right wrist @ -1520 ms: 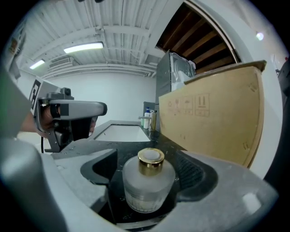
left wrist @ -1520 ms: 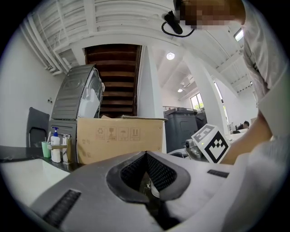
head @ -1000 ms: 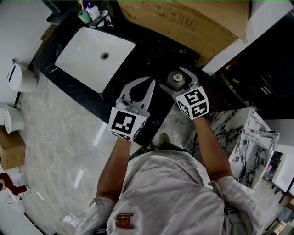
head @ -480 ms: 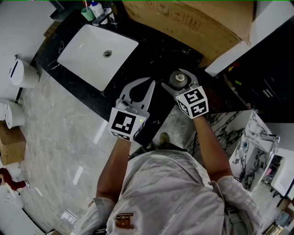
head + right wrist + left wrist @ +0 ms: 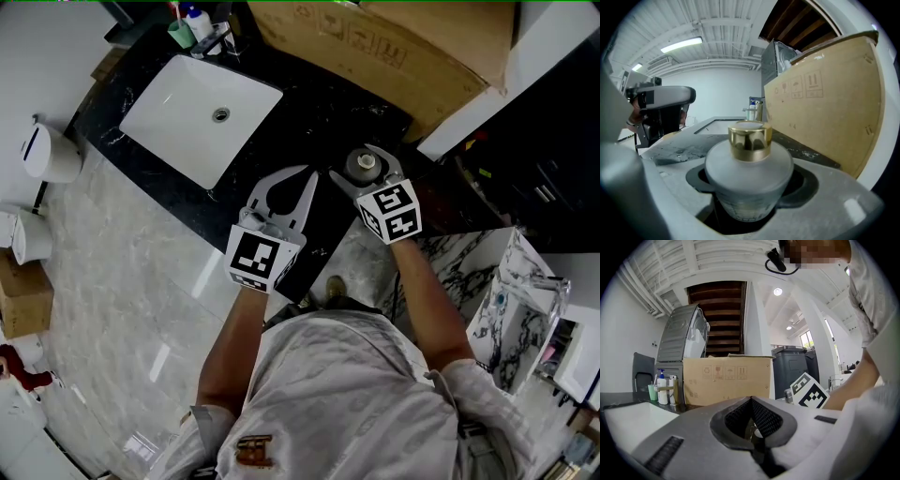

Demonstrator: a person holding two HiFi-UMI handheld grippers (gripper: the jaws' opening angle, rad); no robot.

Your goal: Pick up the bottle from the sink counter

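Observation:
A round frosted bottle [image 5: 364, 167] with a gold cap [image 5: 750, 137] stands on the black marble counter [image 5: 309, 103], near its front right end. My right gripper [image 5: 354, 159] is around it, one jaw on each side, and the bottle's body [image 5: 749, 173] fills the notch between them. The pads press against its sides. My left gripper [image 5: 307, 174] hovers over the counter's front edge just left of the bottle. Its tips meet with nothing between them, as the left gripper view [image 5: 750, 399] also shows.
A white rectangular sink [image 5: 187, 112] is set into the counter at the left, with a pump bottle and cup [image 5: 192, 21] behind it. A large cardboard box [image 5: 394, 47] stands along the back. A white bin [image 5: 47, 155] sits on the pale floor.
The right gripper's jaws have drawn in against the bottle. The left gripper has drifted slightly right. The bottle has not moved on the counter.

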